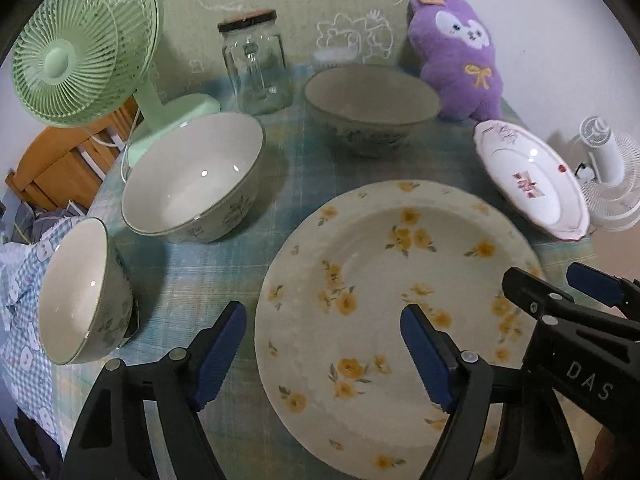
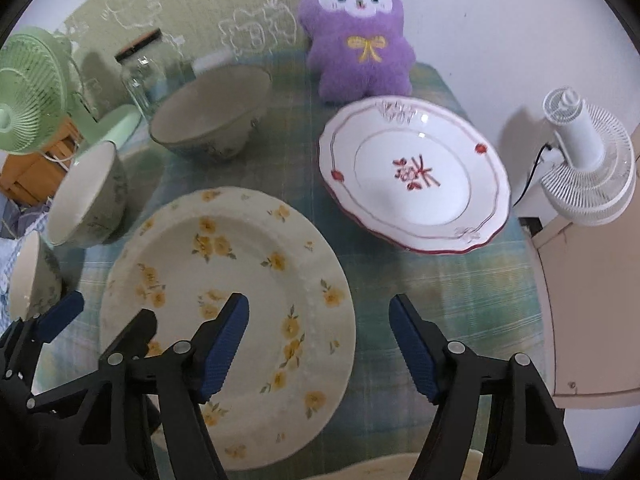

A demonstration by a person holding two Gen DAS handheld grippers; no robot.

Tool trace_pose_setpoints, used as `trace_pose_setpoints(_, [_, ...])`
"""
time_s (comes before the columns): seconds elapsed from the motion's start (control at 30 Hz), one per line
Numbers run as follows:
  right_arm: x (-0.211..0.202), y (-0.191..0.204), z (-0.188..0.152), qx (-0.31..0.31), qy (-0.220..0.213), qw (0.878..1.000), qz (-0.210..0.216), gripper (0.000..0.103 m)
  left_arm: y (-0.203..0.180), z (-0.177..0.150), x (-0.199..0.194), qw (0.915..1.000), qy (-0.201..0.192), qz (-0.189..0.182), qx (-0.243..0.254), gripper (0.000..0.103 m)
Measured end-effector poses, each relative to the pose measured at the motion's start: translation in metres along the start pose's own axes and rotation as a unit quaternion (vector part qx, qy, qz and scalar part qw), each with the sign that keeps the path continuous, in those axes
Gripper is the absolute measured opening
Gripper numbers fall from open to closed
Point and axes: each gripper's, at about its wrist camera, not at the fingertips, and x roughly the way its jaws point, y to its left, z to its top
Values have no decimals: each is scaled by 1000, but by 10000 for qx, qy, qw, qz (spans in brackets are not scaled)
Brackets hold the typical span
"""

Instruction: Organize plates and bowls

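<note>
Floral plate (image 1: pixel 400 280) nearest (bowls (image 1: pixel 192 176), jar (image 1: pixel 256 72) beyond)

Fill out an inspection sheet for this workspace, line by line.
Surface: table under a pale green-blue checked cloth.
Job's things: yellow-flower plate, red-trim plate, three bowls, none stacked.
Clutter: glass jar, purple plush toy, green fan.
Grippers: left gripper and right gripper both open, each over an edge of the yellow-flower plate, holding nothing.
Cables: white cord by the green fan; black cord at the white fan.
Surroundings: green doodled backdrop, white wall.
</note>
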Motion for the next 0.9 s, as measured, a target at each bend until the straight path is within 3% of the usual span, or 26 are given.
trace_pose_setpoints(0.3, [29, 1, 1, -35, 247, 9997, -77, 69, 9, -2, 28, 9992, 379, -10, -97, 63])
trace_pose_setpoints(0.4, [35, -1, 1, -28, 328, 9994, -109, 62, 8, -3, 28, 9993, 372, 10, -88, 61])
trace_pose_setpoints(0.6, [40, 1, 1, -68, 375, 9993, 26, 56, 9, -3, 28, 9993, 359, -31, -133, 60])
trace_pose_setpoints(0.9, [39, 10, 0, -68, 420, 9991, -71, 56, 15, 1, 28, 9987, 430, -160, -201, 54])
